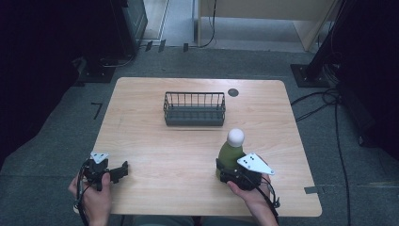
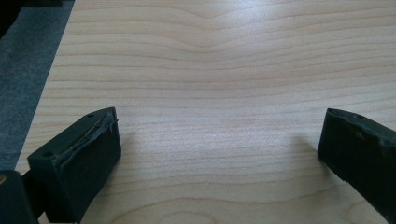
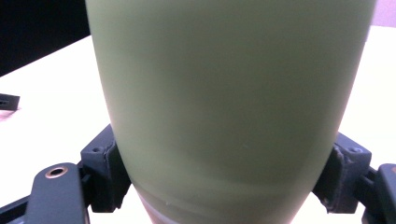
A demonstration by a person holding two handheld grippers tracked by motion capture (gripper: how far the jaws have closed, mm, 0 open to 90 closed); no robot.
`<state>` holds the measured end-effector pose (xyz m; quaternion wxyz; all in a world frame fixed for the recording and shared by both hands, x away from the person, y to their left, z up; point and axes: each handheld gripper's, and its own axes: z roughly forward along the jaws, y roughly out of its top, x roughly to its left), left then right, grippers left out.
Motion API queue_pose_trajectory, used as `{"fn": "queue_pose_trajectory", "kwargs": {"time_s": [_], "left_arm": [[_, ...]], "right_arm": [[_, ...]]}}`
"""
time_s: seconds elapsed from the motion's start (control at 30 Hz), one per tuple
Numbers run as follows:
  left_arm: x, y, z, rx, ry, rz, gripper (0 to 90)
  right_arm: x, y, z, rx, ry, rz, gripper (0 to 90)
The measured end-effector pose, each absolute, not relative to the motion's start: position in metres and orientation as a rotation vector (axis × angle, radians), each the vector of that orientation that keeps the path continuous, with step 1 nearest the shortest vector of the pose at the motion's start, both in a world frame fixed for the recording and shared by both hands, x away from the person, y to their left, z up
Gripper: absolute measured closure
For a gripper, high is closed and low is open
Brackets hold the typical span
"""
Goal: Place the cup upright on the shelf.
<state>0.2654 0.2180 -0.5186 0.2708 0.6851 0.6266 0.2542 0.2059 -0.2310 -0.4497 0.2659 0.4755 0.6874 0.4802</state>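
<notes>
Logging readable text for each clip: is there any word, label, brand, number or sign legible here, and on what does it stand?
None can be read.
The green bottle shows a plain side with no label in the right gripper view.
The wire basket, the round dark disc on the table and the grey plates on the hand-held grippers carry no legible marks.

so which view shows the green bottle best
The high view: the whole green bottle with its white cap stands upright in the right gripper. The right gripper view gives a close-up of its lower body between the jaws. The left gripper view faces bare table.
</notes>
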Motion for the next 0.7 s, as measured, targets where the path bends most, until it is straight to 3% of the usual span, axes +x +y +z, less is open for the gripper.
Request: {"fn": "queue_pose_trajectory", "kwargs": {"time_s": [0.7], "left_arm": [[0.265, 0.218, -0.519, 1.846, 1.688, 0.684, 0.0]], "right_arm": [[0.225, -0.215, -0.422, 1.243, 1.809, 1.358, 20.1]]}}
